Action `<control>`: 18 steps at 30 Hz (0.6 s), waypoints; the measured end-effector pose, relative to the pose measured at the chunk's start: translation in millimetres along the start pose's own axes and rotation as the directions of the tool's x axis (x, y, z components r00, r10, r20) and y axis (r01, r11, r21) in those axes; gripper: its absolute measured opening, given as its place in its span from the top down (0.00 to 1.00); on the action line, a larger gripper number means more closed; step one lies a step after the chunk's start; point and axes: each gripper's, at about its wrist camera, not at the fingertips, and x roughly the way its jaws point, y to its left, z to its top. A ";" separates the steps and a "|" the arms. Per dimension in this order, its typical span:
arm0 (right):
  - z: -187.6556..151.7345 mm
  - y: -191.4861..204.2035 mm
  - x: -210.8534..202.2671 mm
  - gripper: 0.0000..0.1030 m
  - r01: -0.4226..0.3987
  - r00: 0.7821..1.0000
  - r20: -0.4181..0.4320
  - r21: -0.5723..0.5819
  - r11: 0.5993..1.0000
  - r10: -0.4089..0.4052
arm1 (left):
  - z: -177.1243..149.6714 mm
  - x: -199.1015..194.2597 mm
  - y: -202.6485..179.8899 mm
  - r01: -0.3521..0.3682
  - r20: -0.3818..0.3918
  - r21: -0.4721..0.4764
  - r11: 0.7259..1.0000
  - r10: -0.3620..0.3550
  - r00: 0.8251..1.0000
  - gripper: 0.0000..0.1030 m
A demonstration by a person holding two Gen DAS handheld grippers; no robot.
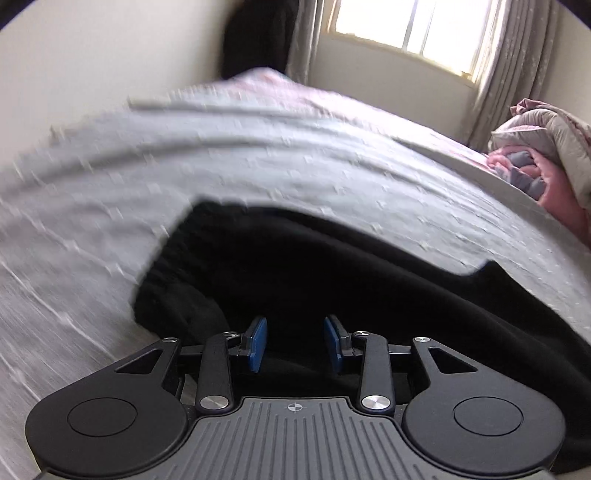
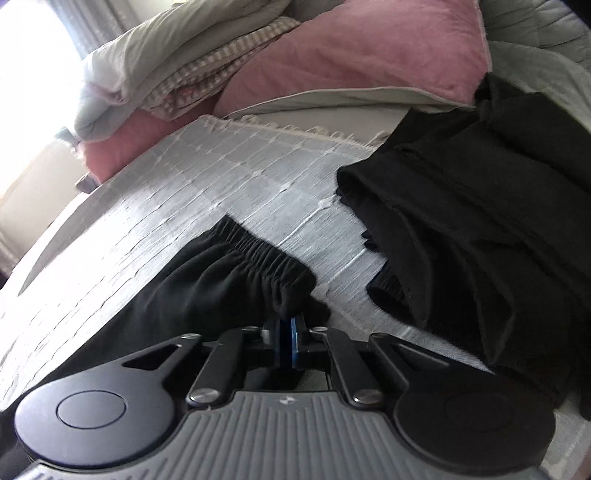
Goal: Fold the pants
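Note:
Black pants (image 1: pixel 314 266) lie on a grey-white woven bedspread (image 1: pixel 258 155). My left gripper (image 1: pixel 295 332) is open, its blue pads apart, just above the black fabric with nothing between them. In the right wrist view my right gripper (image 2: pixel 287 332) is shut on the pants (image 2: pixel 221 288) at a corner of their gathered elastic waistband (image 2: pixel 258 247), which lies flat on the bedspread (image 2: pixel 221 177). The left wrist view is blurred by motion.
A heap of other black clothes (image 2: pixel 480 229) lies to the right of my right gripper. Pink and grey bedding (image 2: pixel 332 55) is piled at the back; it also shows in the left wrist view (image 1: pixel 546 155). A curtained window (image 1: pixel 413 29) and a wall stand beyond the bed.

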 end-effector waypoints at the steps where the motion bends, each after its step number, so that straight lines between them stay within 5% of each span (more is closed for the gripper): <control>1: -0.4 3.0 -4.8 0.65 0.033 0.999 0.030 -0.007 0.999 -0.032 | 1.6 -6.1 -2.1 -0.026 0.043 0.017 1.000 0.025 0.999 0.65; 3: -3.2 16.4 -20.2 0.53 0.127 0.982 0.146 -0.066 0.990 -0.116 | 5.5 -16.6 0.2 -0.048 0.103 -0.002 0.999 0.048 0.994 0.53; 5: -7.9 34.7 -37.1 0.48 0.224 0.944 0.278 -0.140 0.964 -0.179 | 8.9 -19.1 10.7 -0.033 0.097 -0.082 0.996 0.041 0.994 0.50; 8: -14.1 48.3 -53.8 0.37 0.170 0.937 0.334 -0.191 0.967 -0.099 | 8.2 -16.7 30.0 -0.001 0.022 -0.219 0.976 0.006 1.000 0.50; 11: -29.9 68.2 -57.6 0.35 -0.011 0.970 0.228 -0.315 0.949 0.087 | -0.5 -20.9 46.4 0.010 -0.031 -0.351 0.936 -0.022 0.999 0.30; 13: -49.9 90.5 -58.2 0.35 -0.111 0.974 0.130 -0.432 0.895 0.184 | -8.6 -16.7 57.2 0.064 -0.062 -0.440 0.896 -0.102 0.993 0.31; 15: -72.8 114.6 -60.8 0.35 -0.211 0.962 0.030 -0.547 0.810 0.271 | -15.9 -10.8 63.2 0.112 -0.088 -0.517 0.849 -0.183 0.979 0.32; 18: -117.3 154.4 -71.2 0.35 -0.326 0.924 -0.097 -0.705 0.630 0.370 | -19.6 -1.9 61.7 0.129 -0.086 -0.540 0.831 -0.207 0.975 0.33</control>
